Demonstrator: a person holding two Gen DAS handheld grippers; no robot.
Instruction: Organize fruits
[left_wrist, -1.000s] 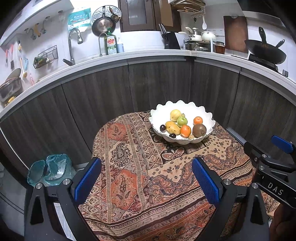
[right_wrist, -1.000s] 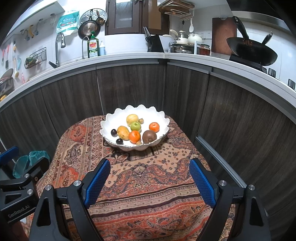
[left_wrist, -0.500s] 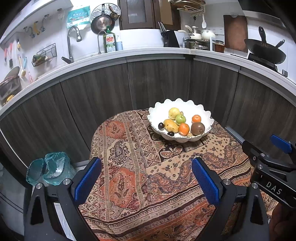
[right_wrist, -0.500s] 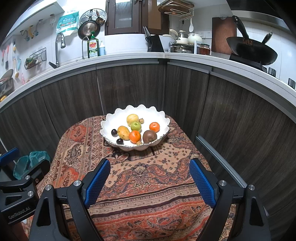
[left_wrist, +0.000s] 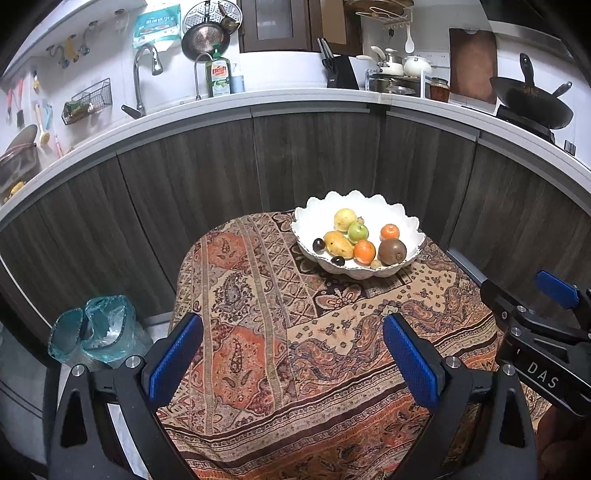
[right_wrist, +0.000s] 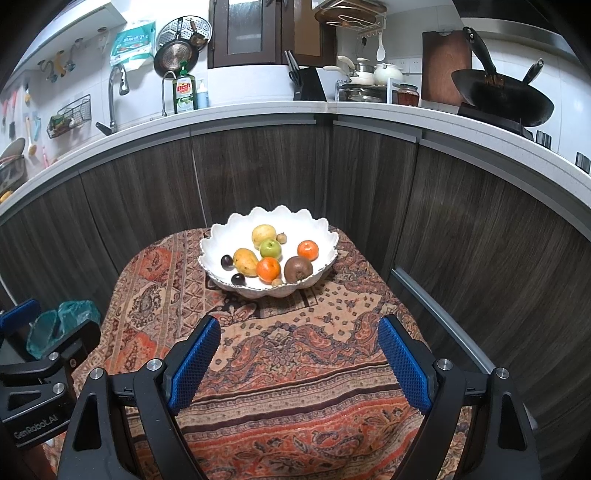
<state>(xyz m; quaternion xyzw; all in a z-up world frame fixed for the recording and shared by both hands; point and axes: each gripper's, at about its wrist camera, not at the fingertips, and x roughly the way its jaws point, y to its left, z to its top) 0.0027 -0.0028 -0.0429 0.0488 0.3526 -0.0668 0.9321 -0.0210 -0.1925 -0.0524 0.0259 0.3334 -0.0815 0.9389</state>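
A white scalloped bowl (left_wrist: 406, 221) (right_wrist: 317, 229) stands at the far side of a small table under a patterned cloth (left_wrist: 280, 332) (right_wrist: 295, 354). It holds a mango (right_wrist: 245, 261), a green apple (right_wrist: 270, 248), a yellow fruit (right_wrist: 263, 234), two oranges (right_wrist: 268, 268), a kiwi (right_wrist: 297, 268), dark plums (right_wrist: 226, 261) and small nuts. My left gripper (left_wrist: 293, 354) is open and empty above the near cloth. My right gripper (right_wrist: 299, 354) is open and empty, also well short of the bowl.
Dark wood cabinets (right_wrist: 369, 177) curve behind the table under a white counter with a sink tap (left_wrist: 142, 79), dish soap (right_wrist: 184, 92) and a wok (right_wrist: 498, 99). A bin with a teal bag (left_wrist: 96, 328) stands left of the table.
Both grippers have drawn slightly back and up, so the bowl sits a little farther away and higher in the left wrist view. The jaws stay open.
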